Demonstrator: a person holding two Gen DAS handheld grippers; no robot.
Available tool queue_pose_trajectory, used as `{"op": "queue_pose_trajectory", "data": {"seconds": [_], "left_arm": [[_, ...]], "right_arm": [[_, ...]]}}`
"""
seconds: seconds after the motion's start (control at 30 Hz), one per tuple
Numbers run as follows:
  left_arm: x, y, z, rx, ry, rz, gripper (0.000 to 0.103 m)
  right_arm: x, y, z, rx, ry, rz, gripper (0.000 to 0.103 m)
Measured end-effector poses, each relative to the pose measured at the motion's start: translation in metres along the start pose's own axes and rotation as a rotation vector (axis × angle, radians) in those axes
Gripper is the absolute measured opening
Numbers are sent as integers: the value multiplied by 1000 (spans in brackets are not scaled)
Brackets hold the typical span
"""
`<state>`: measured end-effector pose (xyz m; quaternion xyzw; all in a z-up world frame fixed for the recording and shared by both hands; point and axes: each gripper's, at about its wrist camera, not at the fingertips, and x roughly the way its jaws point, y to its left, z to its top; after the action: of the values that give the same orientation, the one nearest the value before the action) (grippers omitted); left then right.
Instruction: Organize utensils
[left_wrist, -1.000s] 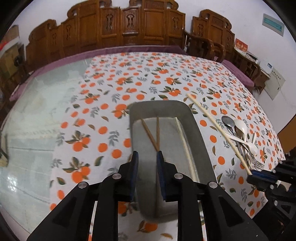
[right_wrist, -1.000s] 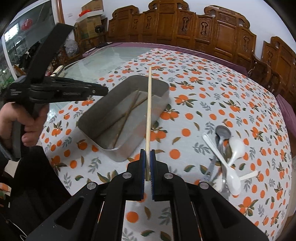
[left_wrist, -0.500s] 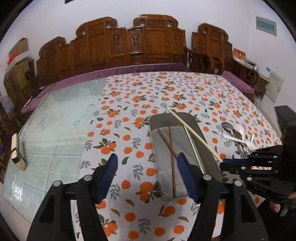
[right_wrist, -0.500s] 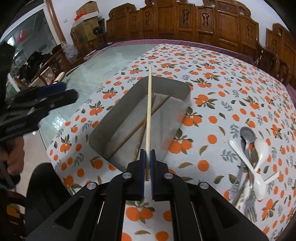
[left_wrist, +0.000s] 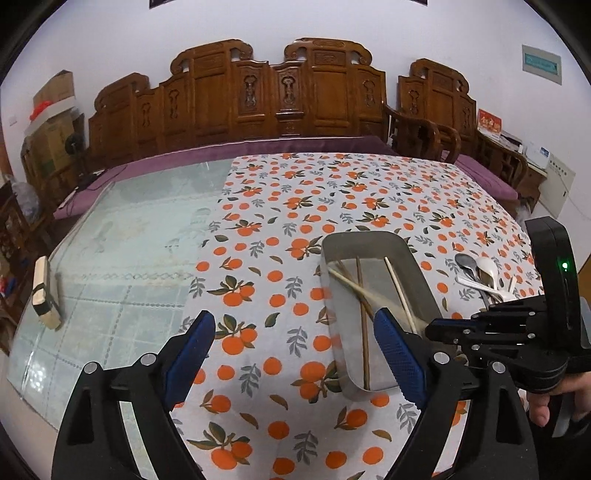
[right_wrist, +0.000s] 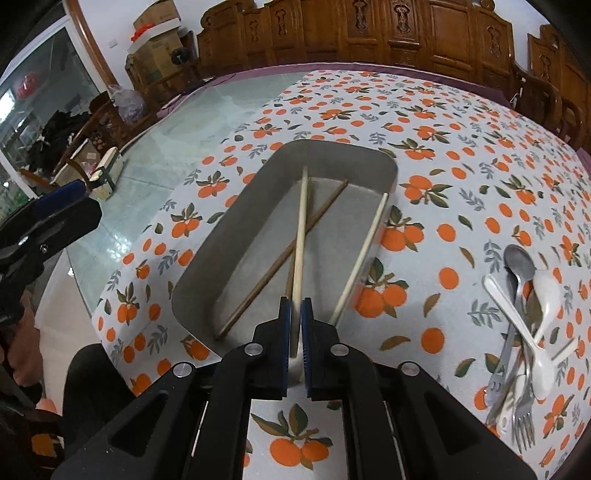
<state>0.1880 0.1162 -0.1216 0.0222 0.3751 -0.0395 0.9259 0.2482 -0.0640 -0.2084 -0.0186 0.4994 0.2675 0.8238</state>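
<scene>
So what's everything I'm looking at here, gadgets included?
metal tray: one, grey, on the tablecloth
dark chopsticks: two, brown, crossed in the tray
pale chopstick: one, cream, along the tray's right wall
held chopstick: one, cream, slanting into the tray
spoons and forks: a pile, white and steel, right of the tray
tablecloth: one, white with oranges
glass tabletop: one, greenish, left of the cloth
block: one, pale with a dark band, on the glass
carved chairs: a row, brown, behind the table
left gripper: black, blue pads, just opened wide, empty
right gripper: black, shut on the held chopstick
</scene>
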Motion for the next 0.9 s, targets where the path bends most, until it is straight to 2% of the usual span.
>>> {"op": "queue_pose_trajectory", "data": {"seconds": [0.17, 0.43, 0.7, 0.73, 0.77, 0.8, 0.9], "left_arm": [[0, -2, -1, 1, 3, -4, 84], [-11, -19, -3, 21, -18, -24, 84], [-14, -49, -5, 50, -31, -31, 84], [-12, -53, -6, 51, -27, -32, 84], [-8, -59, -7, 50, -16, -35, 84], [-4, -63, -8, 48, -6, -40, 84], [5, -78, -9, 41, 12, -56, 84]], "right_arm": [[-12, 0, -3, -18, -30, 10, 9], [-57, -10, -20, -99, -116, -43, 9], [-88, -67, -39, -70, -149, -99, 9], [-91, -75, -42, -64, -153, -108, 10], [-94, -86, -45, -53, -160, -118, 19], [-96, -93, -47, -44, -166, -128, 22], [-102, -128, -53, 20, -189, -161, 24]]}}
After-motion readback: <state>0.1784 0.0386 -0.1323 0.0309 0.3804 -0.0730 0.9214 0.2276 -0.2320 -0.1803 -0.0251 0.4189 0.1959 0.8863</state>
